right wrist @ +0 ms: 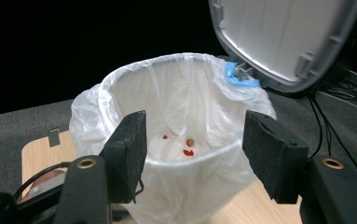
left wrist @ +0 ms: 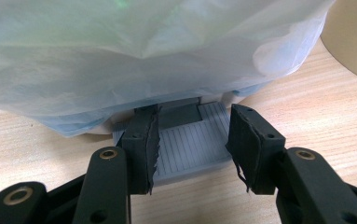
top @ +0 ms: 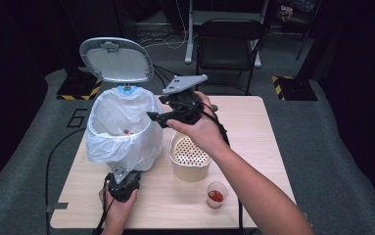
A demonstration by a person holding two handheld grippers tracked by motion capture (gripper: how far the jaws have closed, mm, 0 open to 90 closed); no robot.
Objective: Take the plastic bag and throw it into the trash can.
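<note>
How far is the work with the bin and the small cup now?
Done: the white-lined pedal bin has its grey lid up, with red scraps inside. In hand: the left gripper presses the grey pedal; the right gripper hovers empty. Left: the clear cup holds something red.
</note>
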